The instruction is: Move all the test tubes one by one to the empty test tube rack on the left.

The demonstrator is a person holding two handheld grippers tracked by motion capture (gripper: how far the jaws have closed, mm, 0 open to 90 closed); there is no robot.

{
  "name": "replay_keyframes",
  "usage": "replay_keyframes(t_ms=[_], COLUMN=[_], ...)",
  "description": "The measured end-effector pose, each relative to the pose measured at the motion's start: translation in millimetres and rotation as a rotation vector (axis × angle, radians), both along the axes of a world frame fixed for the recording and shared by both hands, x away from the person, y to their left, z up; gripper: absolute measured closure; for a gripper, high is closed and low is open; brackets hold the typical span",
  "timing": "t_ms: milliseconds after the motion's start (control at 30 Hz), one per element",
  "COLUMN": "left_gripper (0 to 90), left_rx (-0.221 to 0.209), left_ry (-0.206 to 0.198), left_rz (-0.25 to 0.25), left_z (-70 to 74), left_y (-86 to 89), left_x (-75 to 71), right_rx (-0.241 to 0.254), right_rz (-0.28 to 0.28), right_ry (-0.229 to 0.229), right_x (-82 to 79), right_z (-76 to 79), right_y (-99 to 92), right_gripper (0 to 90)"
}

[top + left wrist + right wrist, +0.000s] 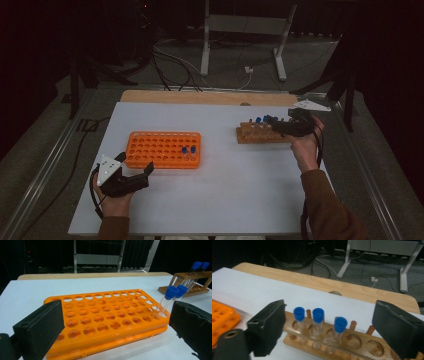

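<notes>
An orange tube rack [162,149] lies left of centre on the white table, with two blue-capped tubes [188,150] standing at its right end. My left gripper [135,162] rests open just in front of the rack's left corner; in the left gripper view its jaws stand wide on either side of the orange rack [100,315] and the two tubes [170,297]. A wooden rack [262,132] at the right holds three blue-capped tubes [318,315]. My right gripper [270,122] hovers over it, open, with the tubes between its jaws [332,327] and touched by neither pad.
The white tabletop [225,185] sits on a wooden board [200,96] whose edge shows at the back. Behind it are a metal stand [240,30] and floor cables [175,65]. The wooden rack [362,345] has several vacant holes to the tubes' right.
</notes>
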State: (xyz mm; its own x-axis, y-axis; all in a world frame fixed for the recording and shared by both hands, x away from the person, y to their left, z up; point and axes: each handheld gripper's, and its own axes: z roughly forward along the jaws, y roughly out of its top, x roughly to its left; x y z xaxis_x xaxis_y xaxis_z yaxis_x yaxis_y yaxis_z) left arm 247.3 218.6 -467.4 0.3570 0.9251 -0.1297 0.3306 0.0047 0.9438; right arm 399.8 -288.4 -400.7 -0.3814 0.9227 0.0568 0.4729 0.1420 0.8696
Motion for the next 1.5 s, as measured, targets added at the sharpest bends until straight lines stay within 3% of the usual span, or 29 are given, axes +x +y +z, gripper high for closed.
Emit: replay_keyframes(t_ms=[133, 167, 267, 300, 333, 400, 433, 667, 800, 1133, 1333, 1500], left_gripper=[0.8, 0.8, 0.8, 0.8, 0.8, 0.8, 0.8, 0.8, 0.8, 0.8, 0.8, 0.8], left_rx=[-0.016, -0.018, -0.014, -0.014, -0.013, -0.017, -0.018, -0.017, -0.020, -0.021, -0.020, -0.018], left_ry=[0.002, 0.003, 0.003, 0.003, 0.003, 0.005, 0.006, 0.008, 0.010, 0.010, 0.013, 0.016], left_rz=[0.007, 0.008, 0.008, 0.006, 0.008, 0.010, 0.010, 0.008, 0.014, 0.018, 0.018, 0.019], left_z=[-0.6, -0.8, -0.9, -0.7, -0.7, -0.9, -1.1, -1.2, -1.8, -1.5, -1.9, -2.9], left_y=[1.2, 1.2, 0.8, 0.8, 0.8, 1.1, 1.1, 0.8, 2.2, 2.3, 2.8, 2.3], left_x=[0.0, -0.1, 0.0, 0.3, 0.5, 1.3, 1.6, 2.6, 2.7, 2.4, 3.2, 3.9], right_rx=[0.005, 0.005, 0.002, 0.002, 0.007, 0.008, 0.007, -0.001, -0.009, -0.024, -0.034, -0.022], right_rz=[-0.025, -0.025, -0.044, -0.044, -0.039, -0.040, -0.039, -0.036, -0.058, -0.063, -0.071, -0.054], right_ry=[0.028, 0.028, 0.054, 0.054, 0.066, 0.071, 0.069, 0.097, 0.104, 0.109, 0.113, 0.081], right_x=[8.1, 8.1, 13.6, 13.6, 15.7, 16.4, 17.7, 22.7, 26.1, 26.8, 25.8, 20.4], right_z=[-7.3, -7.3, -14.6, -14.6, -18.3, -19.9, -22.9, -35.9, -44.6, -48.9, -48.0, -39.9], right_y=[-5.2, -5.2, -9.6, -9.6, -10.8, -11.0, -11.1, -5.1, -1.6, 5.0, 3.2, 1.8], right_gripper=[28.1, 28.1, 45.0, 45.0, 51.8, 54.8, 61.3, 72.3, 75.4, 76.0, 76.6, 76.6])
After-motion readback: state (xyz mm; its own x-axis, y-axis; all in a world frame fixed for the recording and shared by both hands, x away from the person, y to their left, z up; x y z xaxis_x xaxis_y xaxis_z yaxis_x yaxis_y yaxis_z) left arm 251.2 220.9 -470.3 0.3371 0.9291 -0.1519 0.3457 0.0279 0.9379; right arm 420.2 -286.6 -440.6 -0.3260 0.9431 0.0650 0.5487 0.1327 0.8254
